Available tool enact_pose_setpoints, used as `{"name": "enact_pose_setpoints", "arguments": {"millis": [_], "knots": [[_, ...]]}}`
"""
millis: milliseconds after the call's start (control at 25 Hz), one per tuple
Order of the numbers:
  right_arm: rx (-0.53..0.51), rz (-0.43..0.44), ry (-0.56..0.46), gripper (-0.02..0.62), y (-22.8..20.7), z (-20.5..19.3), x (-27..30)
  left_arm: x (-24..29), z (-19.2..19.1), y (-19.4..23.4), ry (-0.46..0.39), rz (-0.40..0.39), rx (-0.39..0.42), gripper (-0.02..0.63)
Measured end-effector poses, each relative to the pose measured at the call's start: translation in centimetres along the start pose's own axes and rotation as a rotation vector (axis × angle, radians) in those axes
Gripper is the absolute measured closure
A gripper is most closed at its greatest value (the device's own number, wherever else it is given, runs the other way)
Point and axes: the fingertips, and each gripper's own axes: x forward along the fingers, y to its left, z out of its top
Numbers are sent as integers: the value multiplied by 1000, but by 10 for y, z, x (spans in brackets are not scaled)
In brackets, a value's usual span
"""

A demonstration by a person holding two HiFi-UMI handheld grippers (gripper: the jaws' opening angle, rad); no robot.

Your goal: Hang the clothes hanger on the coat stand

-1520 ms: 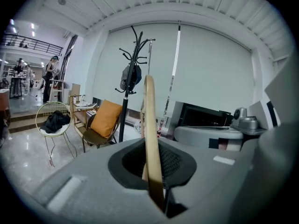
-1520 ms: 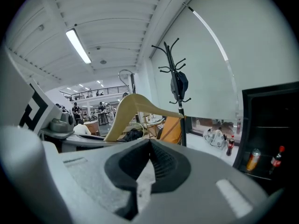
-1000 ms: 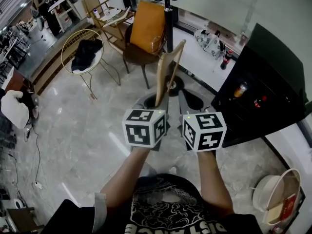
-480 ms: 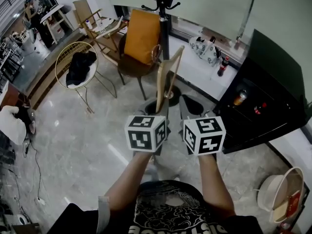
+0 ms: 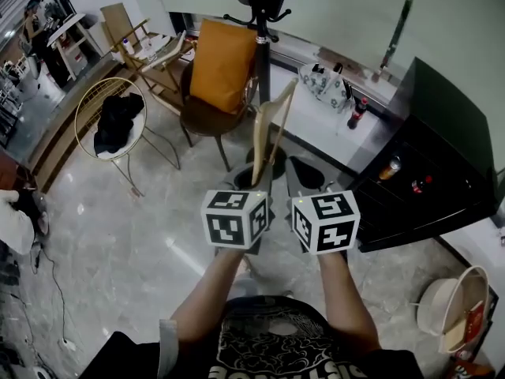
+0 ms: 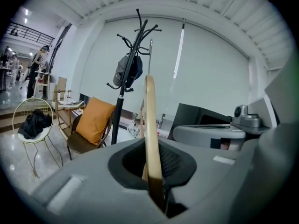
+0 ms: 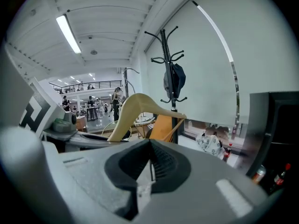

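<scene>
A pale wooden clothes hanger (image 5: 272, 125) stands upright, with my left gripper (image 5: 258, 176) shut on its lower end. In the left gripper view the hanger (image 6: 149, 120) rises edge-on from between the pads (image 6: 175, 164). The black coat stand (image 5: 260, 30) is straight ahead beyond the hanger, with a dark cap on one of its hooks (image 6: 127, 71). My right gripper (image 5: 304, 174) is level with the left one, just to its right, jaws shut and empty (image 7: 150, 162). The right gripper view shows the hanger (image 7: 135, 108) to the left and the coat stand (image 7: 172, 78) behind it.
A chair with an orange cushion (image 5: 217, 73) stands at the foot of the stand. A round gold wire chair holding a black garment (image 5: 114, 125) is further left. A black cabinet (image 5: 430, 156) is on the right, a white ledge with a bag (image 5: 323, 85) beyond it.
Both grippers and the hanger have come a little closer to the coat stand, which sits lower and larger in view. Neither grip has changed.
</scene>
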Motion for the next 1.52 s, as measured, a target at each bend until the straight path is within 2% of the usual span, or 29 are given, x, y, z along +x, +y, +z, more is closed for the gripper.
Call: {"name": "enact_pose_setpoints", "arguments": {"millis": [920, 1520], "knots": [[29, -143, 4, 595, 24, 26, 98, 39, 26, 88, 68, -178, 41, 580], [13, -181, -20, 595, 27, 46, 128, 53, 23, 104, 120, -290, 58, 580]]}}
